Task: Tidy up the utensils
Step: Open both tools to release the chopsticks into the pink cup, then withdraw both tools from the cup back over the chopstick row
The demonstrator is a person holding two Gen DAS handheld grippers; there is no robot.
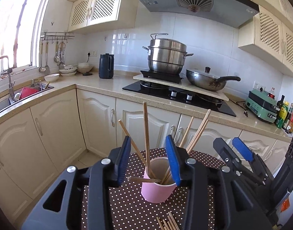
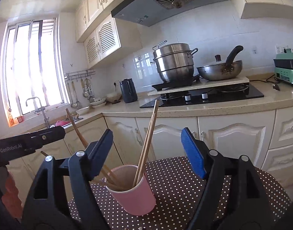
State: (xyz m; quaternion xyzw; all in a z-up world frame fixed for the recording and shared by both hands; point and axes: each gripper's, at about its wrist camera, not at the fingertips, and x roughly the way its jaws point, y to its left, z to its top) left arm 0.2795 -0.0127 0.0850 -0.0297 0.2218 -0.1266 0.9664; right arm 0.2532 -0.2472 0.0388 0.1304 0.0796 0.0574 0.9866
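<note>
Both hand-held grippers, left (image 1: 150, 157) and right (image 2: 148, 153), stand released around the pink cup (image 1: 157, 189).

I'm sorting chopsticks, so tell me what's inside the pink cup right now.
The pink cup holds several wooden chopsticks, leaning out in different directions; one lies across its rim. Their lower ends and the cup's bottom are hidden by its wall.
</note>
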